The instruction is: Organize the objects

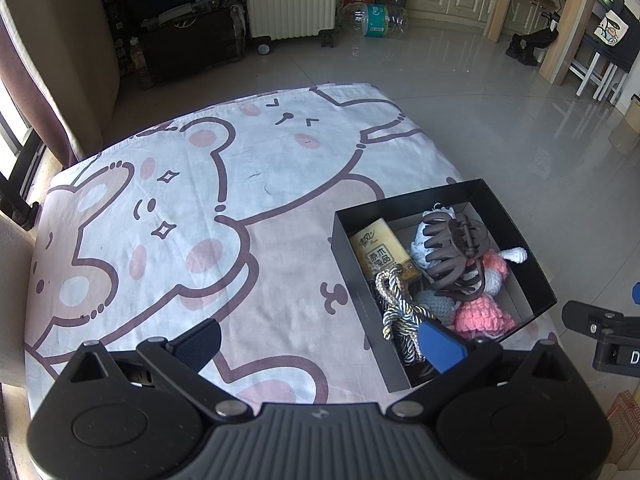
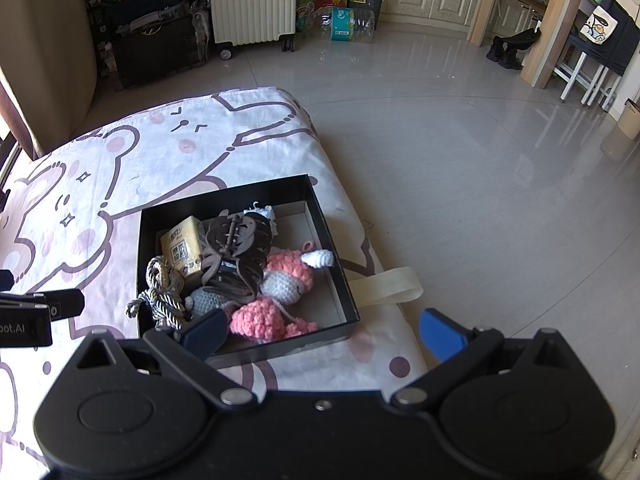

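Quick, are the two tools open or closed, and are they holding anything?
Left tool: open, holding nothing.
Right tool: open, holding nothing.

Both wrist views face forward-down, near, sharing black box [image 1: 516, 240].
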The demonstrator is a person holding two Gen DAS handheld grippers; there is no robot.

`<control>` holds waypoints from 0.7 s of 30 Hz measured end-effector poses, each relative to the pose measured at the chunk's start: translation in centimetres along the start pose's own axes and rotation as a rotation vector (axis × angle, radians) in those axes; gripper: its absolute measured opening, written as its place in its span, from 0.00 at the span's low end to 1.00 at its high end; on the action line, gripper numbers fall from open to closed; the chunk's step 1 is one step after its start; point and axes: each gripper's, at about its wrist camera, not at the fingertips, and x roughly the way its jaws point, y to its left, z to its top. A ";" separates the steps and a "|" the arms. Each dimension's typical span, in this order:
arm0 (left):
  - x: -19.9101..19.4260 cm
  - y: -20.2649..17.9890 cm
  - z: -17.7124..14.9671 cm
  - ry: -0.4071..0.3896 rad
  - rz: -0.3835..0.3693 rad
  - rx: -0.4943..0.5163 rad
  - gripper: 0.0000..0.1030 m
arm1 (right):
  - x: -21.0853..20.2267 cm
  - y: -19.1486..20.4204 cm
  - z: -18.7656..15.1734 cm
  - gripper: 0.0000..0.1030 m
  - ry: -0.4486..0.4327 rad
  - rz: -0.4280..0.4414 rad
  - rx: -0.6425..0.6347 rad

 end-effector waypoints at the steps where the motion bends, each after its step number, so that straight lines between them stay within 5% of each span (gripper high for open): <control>1: 0.0 0.0 0.0 0.000 0.000 0.000 1.00 | 0.0 0.0 0.0 1.00 0.000 0.000 -0.001; 21: 0.1 -0.2 -0.2 0.004 -0.002 0.008 1.00 | 0.0 0.1 0.1 1.00 0.000 0.000 -0.002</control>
